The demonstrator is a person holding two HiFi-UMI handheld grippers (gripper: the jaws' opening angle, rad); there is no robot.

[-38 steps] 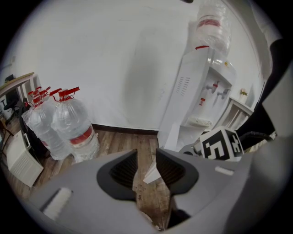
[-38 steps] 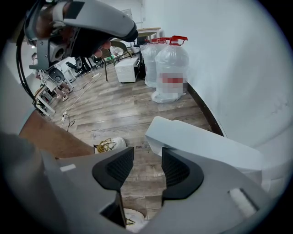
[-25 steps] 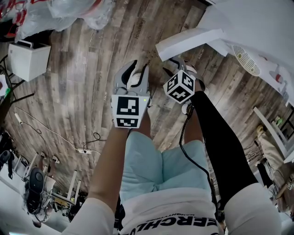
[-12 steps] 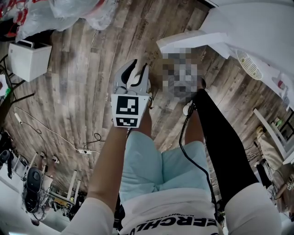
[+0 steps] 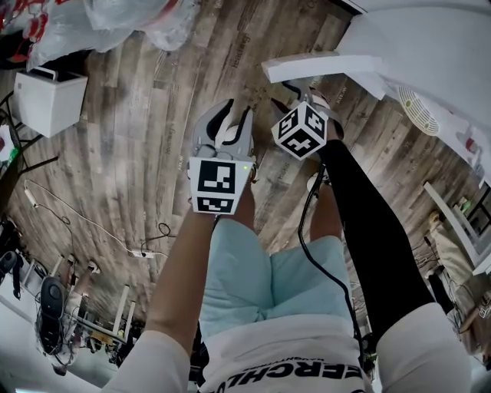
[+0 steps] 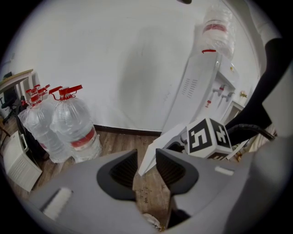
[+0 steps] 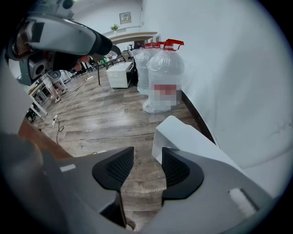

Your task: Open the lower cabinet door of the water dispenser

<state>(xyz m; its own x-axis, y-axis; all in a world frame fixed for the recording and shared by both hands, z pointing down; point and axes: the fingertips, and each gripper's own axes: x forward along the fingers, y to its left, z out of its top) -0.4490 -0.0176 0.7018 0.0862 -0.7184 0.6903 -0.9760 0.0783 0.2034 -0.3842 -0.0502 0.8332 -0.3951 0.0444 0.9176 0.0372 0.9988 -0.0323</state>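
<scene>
The white water dispenser stands at the top right of the head view, a bottle on its top. Its lower cabinet door is swung out over the wooden floor. My right gripper is open just below the door's edge; in the right gripper view the door lies just beyond the right jaw, not between the jaws. My left gripper is open beside it, to the left, holding nothing. In the left gripper view the door's corner shows past the jaws.
Several large water bottles with red caps stand by the wall left of the dispenser. A white box sits on the floor at far left, plastic bags above it. Cables trail across the floor. A fan lies at right.
My right gripper has moved a little up toward the door's edge. The left gripper has barely shifted. The door stays swung out.
</scene>
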